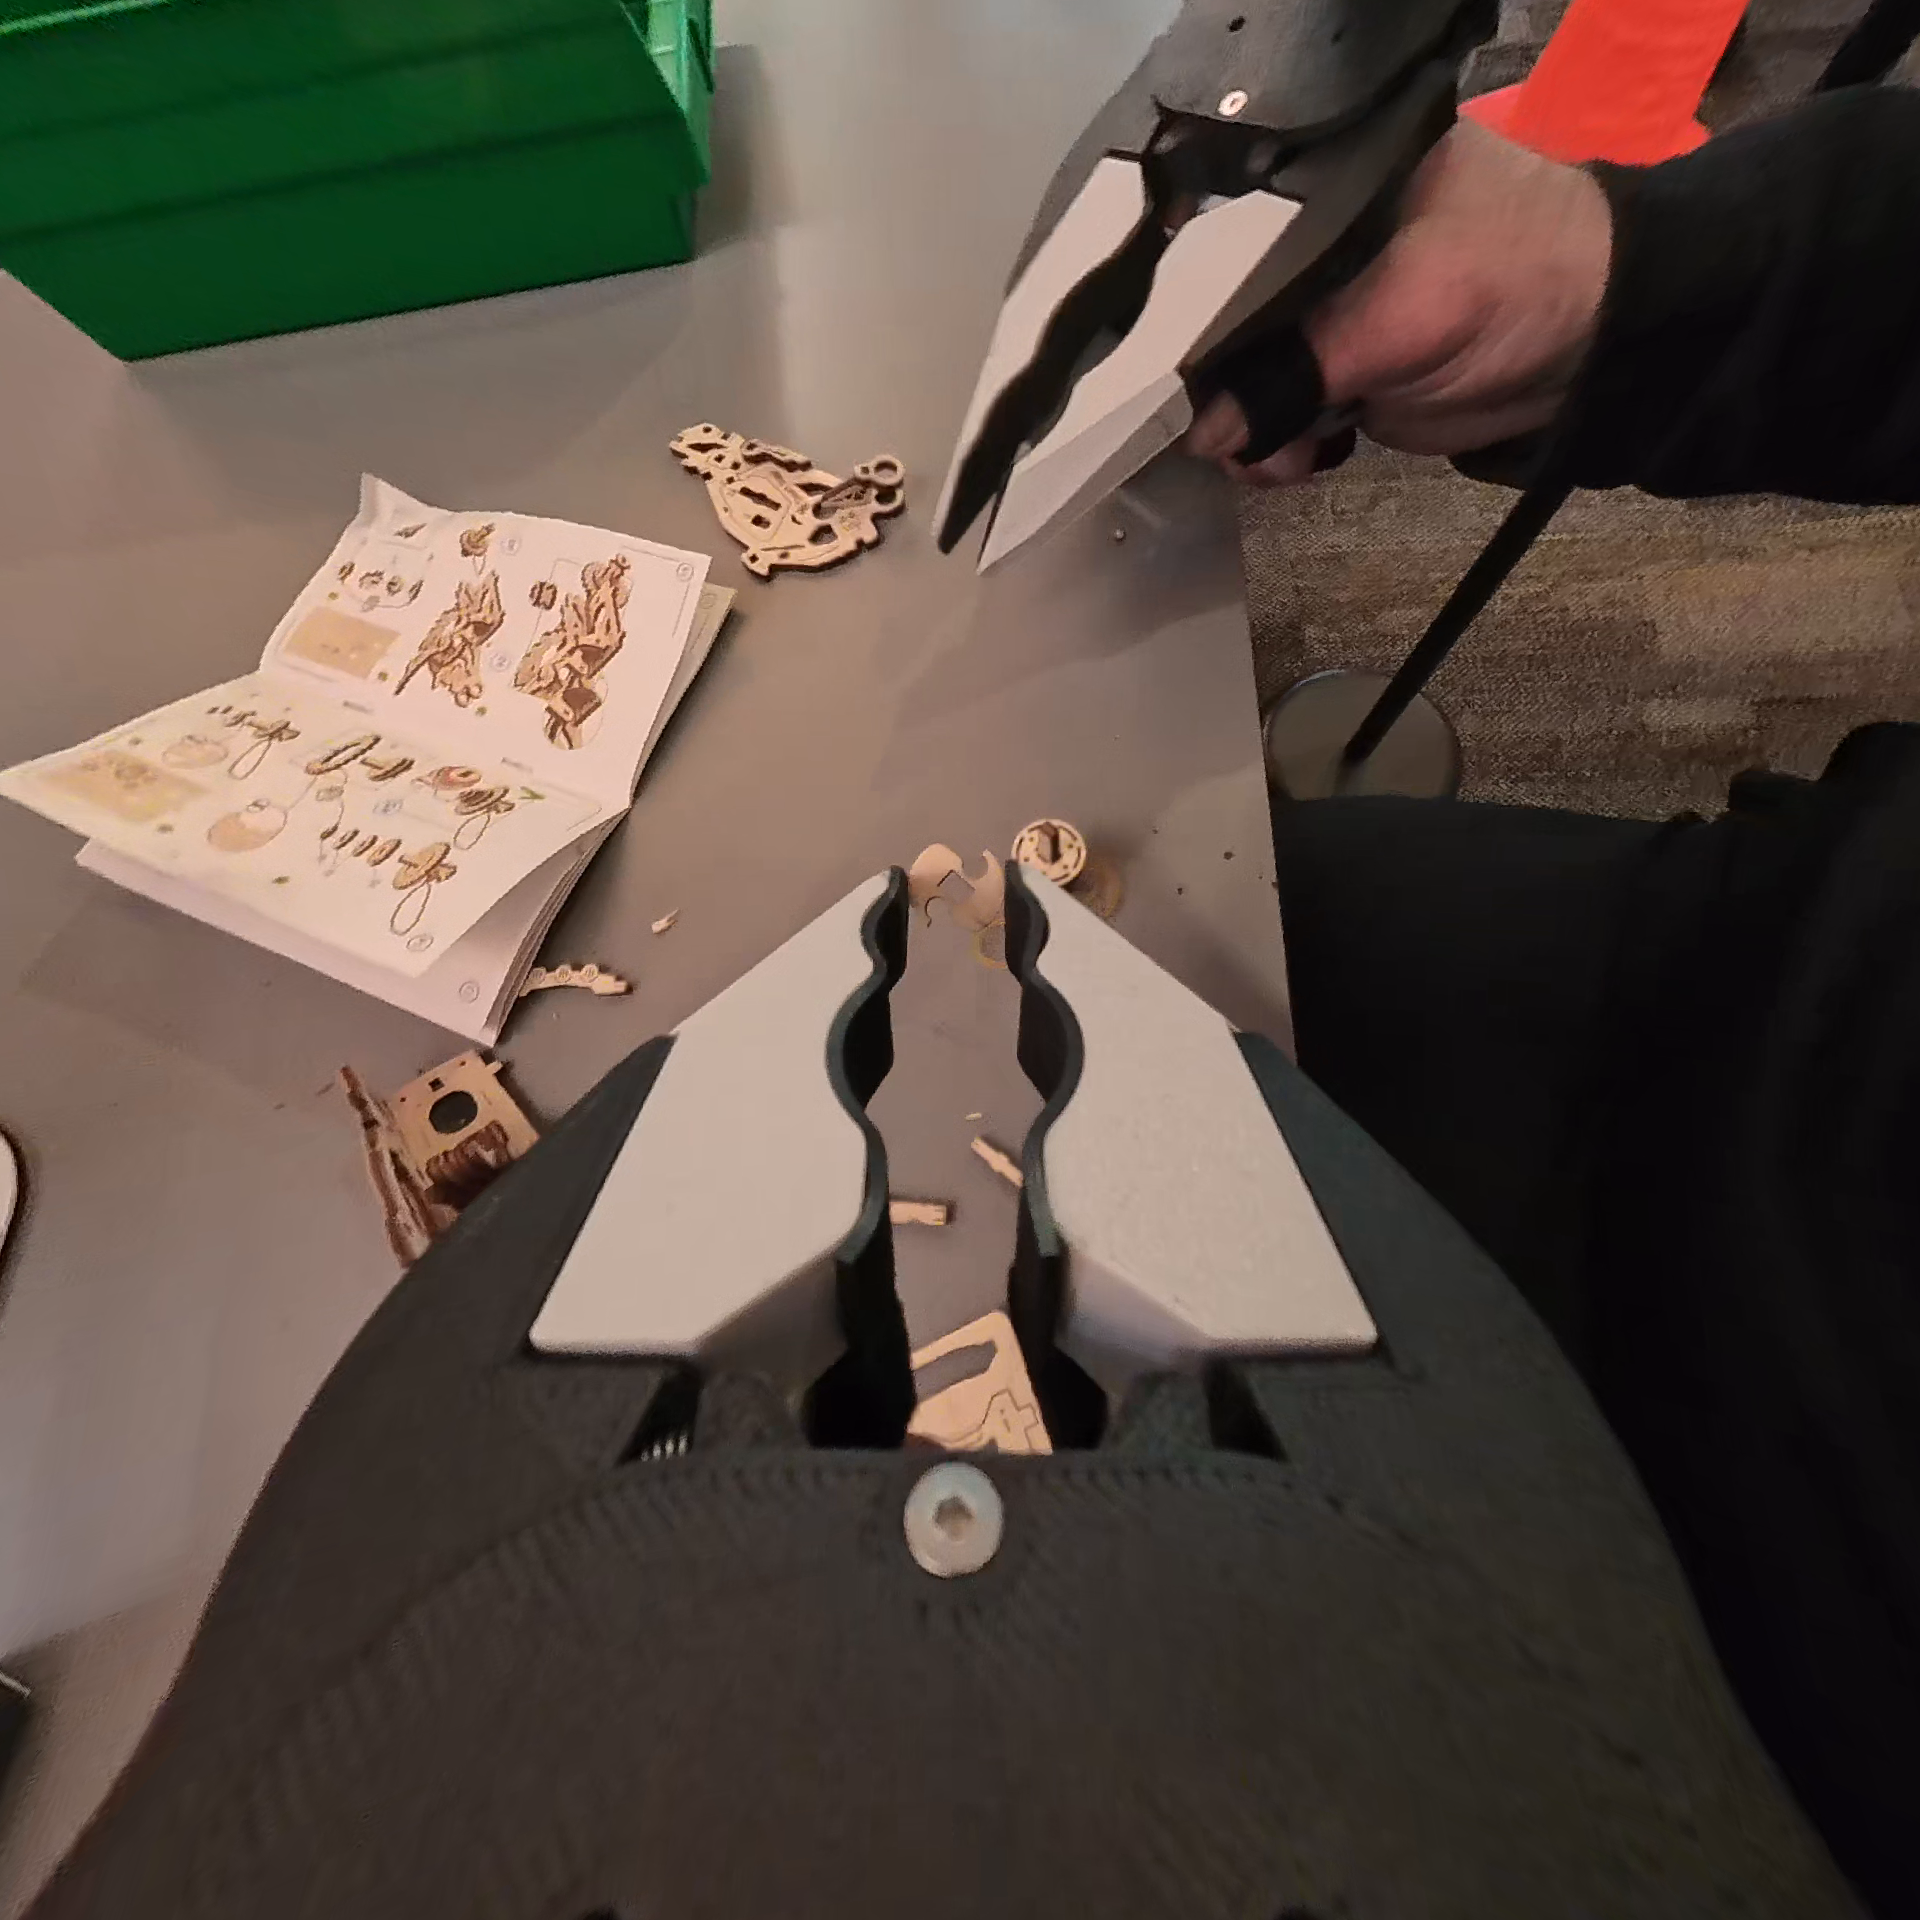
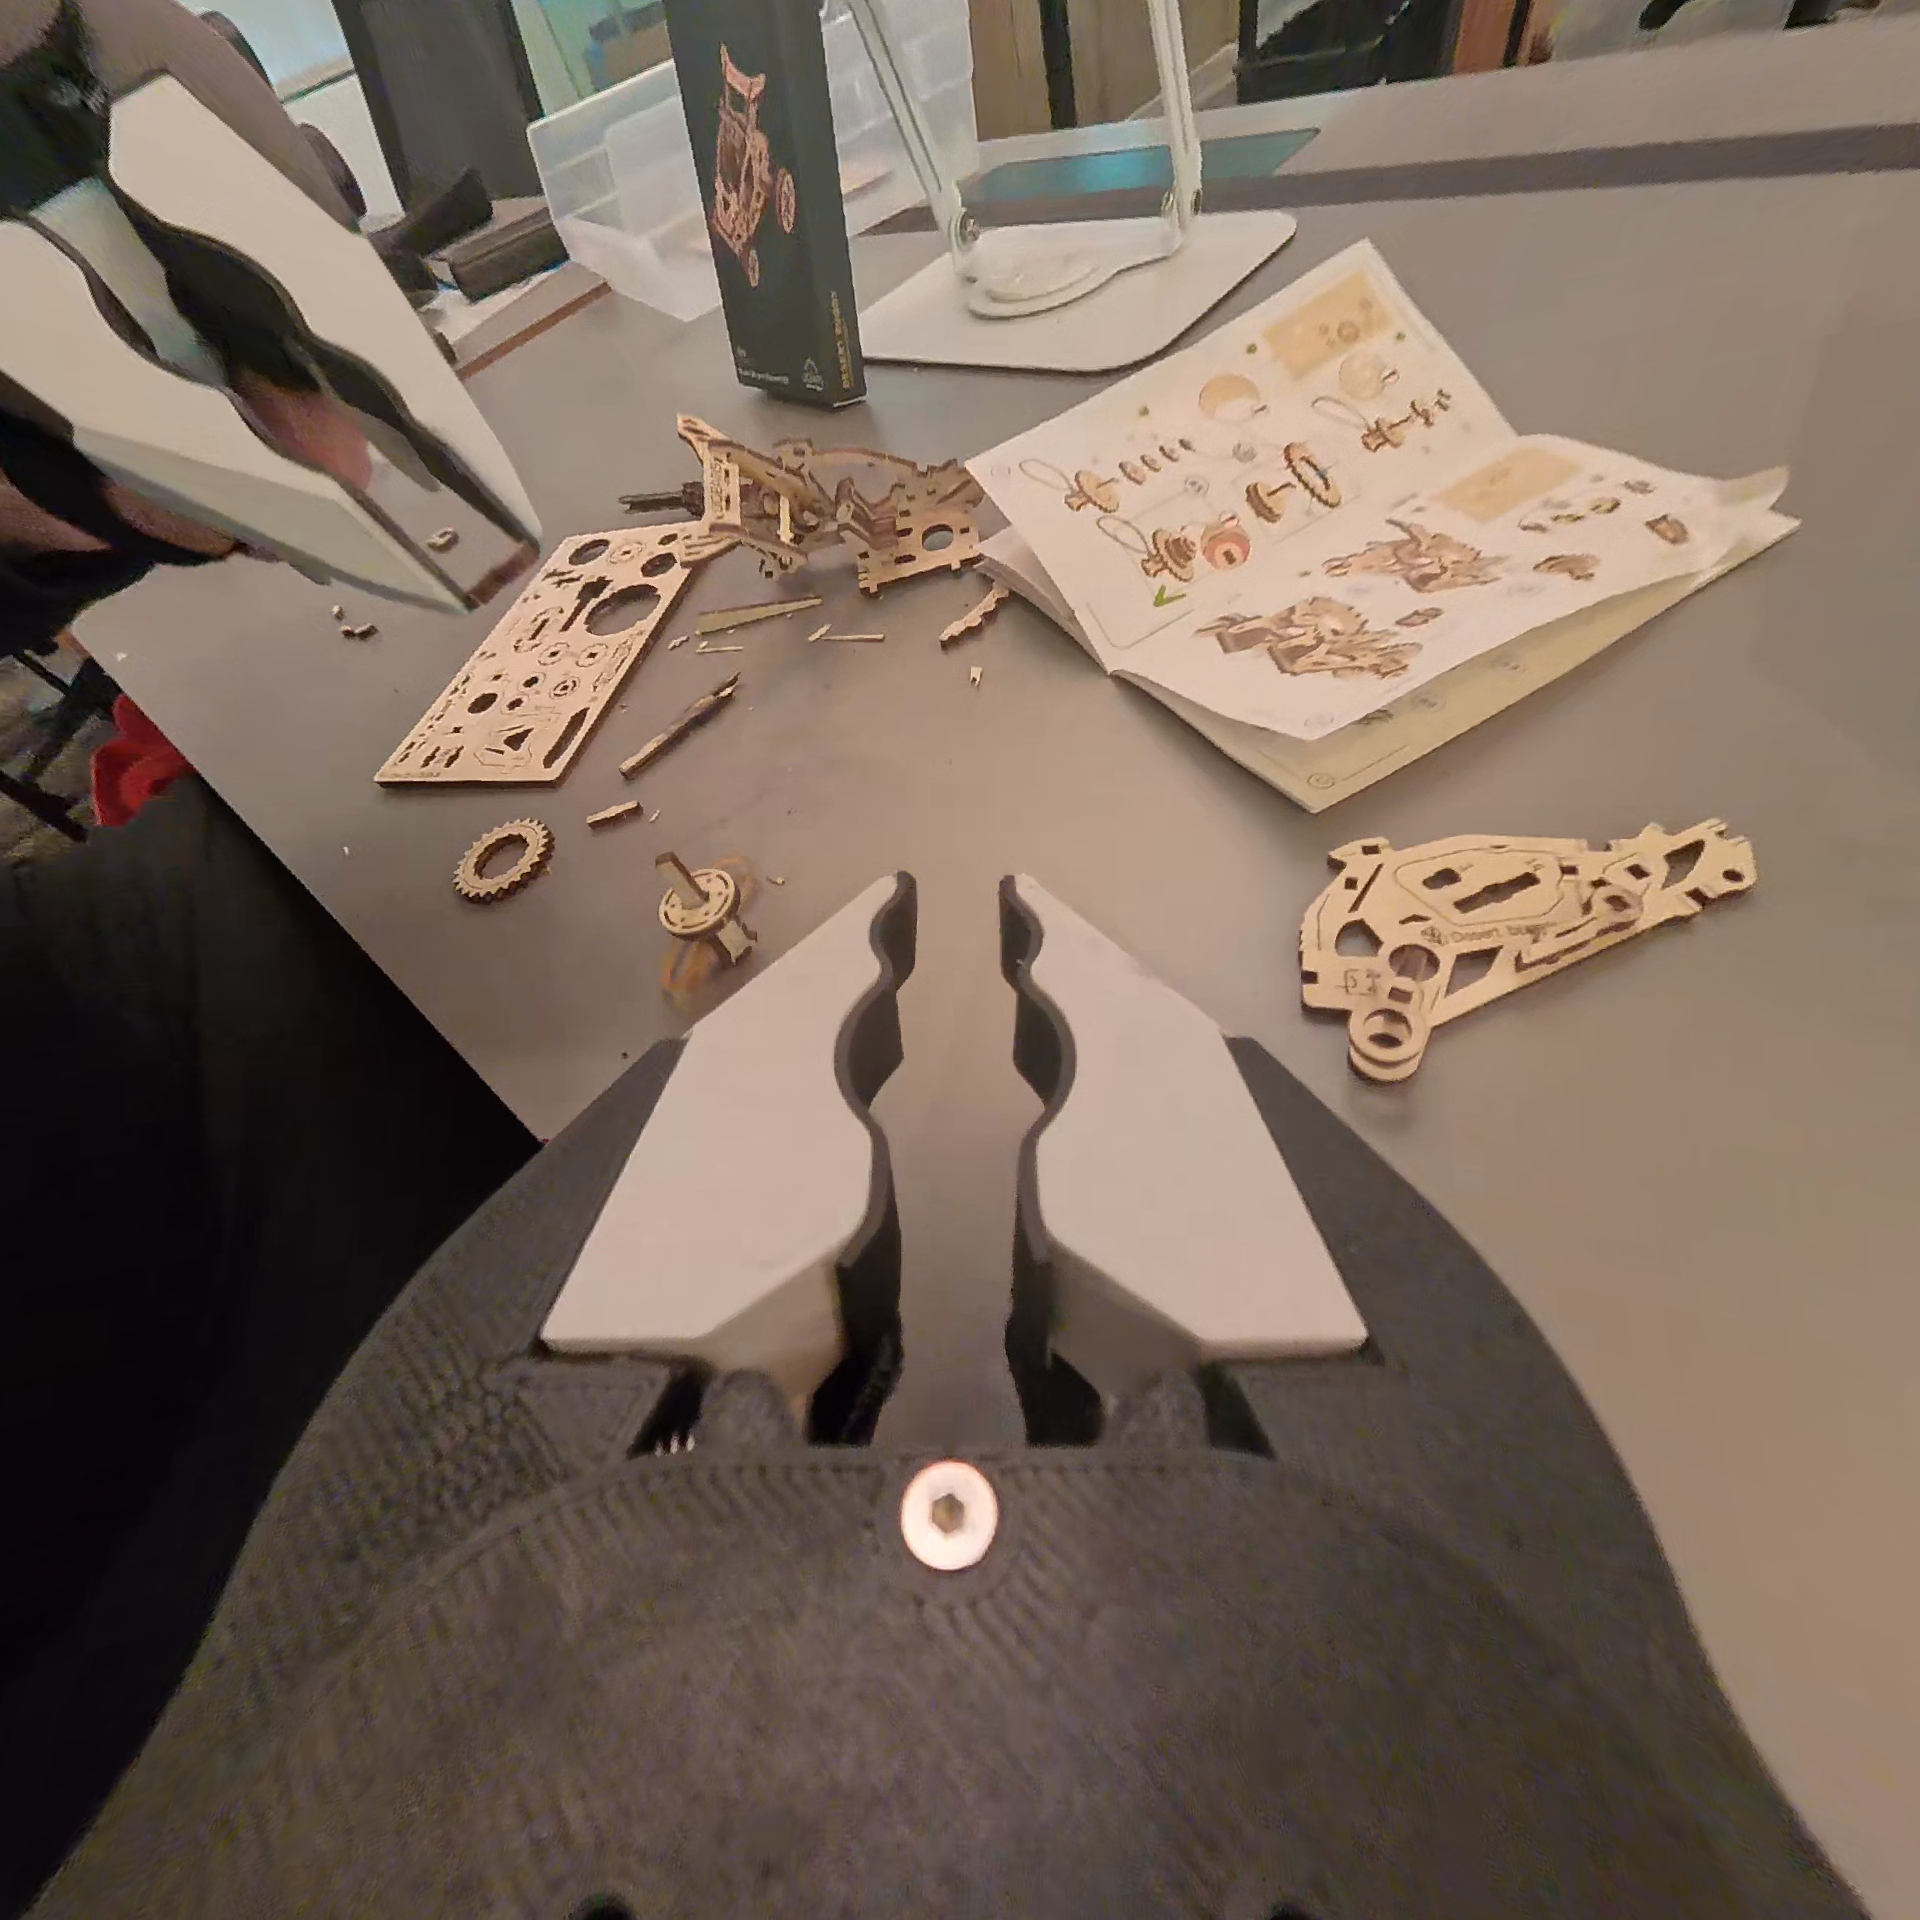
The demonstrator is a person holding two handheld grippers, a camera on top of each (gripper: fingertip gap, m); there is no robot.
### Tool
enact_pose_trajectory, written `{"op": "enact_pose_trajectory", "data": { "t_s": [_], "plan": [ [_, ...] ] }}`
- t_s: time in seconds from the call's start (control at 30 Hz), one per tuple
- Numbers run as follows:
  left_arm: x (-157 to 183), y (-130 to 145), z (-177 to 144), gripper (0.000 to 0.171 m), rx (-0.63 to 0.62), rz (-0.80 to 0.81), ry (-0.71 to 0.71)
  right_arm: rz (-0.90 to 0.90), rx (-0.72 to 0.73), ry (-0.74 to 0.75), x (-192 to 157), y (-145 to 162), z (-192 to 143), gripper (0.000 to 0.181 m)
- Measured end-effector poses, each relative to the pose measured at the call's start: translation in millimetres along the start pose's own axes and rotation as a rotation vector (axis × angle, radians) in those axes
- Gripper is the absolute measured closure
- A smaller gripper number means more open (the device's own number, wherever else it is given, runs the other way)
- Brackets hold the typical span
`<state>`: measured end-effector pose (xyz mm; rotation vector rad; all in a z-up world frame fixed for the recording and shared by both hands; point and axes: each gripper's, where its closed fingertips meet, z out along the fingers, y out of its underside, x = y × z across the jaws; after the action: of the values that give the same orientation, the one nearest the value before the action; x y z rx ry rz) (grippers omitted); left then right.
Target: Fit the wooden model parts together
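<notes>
My left gripper [image 1: 956, 888] is nearly closed on a small pale wooden piece [image 1: 940, 881] at its fingertips, held above the table's near edge. It also shows at the upper left of the right wrist view [image 2: 488, 571]. My right gripper [image 2: 958, 894] is open by a narrow gap and empty. In the left wrist view [image 1: 964, 551] it hovers just right of a flat wooden side frame [image 1: 790, 499] [image 2: 1507, 935]. A wheel on an axle [image 2: 707, 909] [image 1: 1049, 847], a dark gear [image 2: 504, 857] and a partly built chassis [image 2: 831, 509] lie on the grey table [image 2: 1039, 748].
An open instruction booklet [image 2: 1351, 540] [image 1: 384, 727] lies mid-table. A punched-out wooden sheet [image 2: 540, 665] and loose splinters lie beside the chassis. Green bins [image 1: 343, 156], a dark upright box [image 2: 779, 208] and a white stand base [image 2: 1091, 291] are at the back. The table edge [image 1: 1262, 727] runs close by. One gripper's finger ends stand about 12 centimetres off the other's. Between my left fingertips and the dark gear [image 2: 504, 857] there is roughly 11 centimetres.
</notes>
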<state>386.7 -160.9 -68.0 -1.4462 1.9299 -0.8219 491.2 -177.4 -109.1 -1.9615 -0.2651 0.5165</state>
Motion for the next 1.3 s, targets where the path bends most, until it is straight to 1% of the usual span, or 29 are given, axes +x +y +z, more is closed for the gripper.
{"op": "enact_pose_trajectory", "data": {
  "t_s": [0.1,0.37,0.67,0.83,0.97,1.3],
  "plan": [
    [7.5,-3.0,7.4,0.155,-0.014,0.034,0.023,0.035,-0.045,-0.036,-0.5,5.0,3.9,0.162],
    [26.0,-14.1,26.0,0.155,-0.025,0.12,0.091,0.023,-0.039,-0.034,-1.5,5.4,4.3,0.166],
    [29.3,0.6,54.4,0.155,-0.086,0.11,0.082,0.008,-0.053,-0.021,-2.0,7.7,5.9,0.167],
    [26.8,3.1,54.8,0.155,-0.118,0.134,0.071,0.009,-0.051,-0.022,-1.6,7.4,5.9,0.168],
    [23.4,6.8,51.8,0.155,-0.136,0.12,0.072,0.01,-0.042,-0.022,-1.5,6.5,5.3,0.169],
    [24.9,10.4,57.8,0.155,-0.168,0.132,0.082,0.017,-0.029,-0.027,-1.5,5.0,4.2,0.171]
  ]
}}
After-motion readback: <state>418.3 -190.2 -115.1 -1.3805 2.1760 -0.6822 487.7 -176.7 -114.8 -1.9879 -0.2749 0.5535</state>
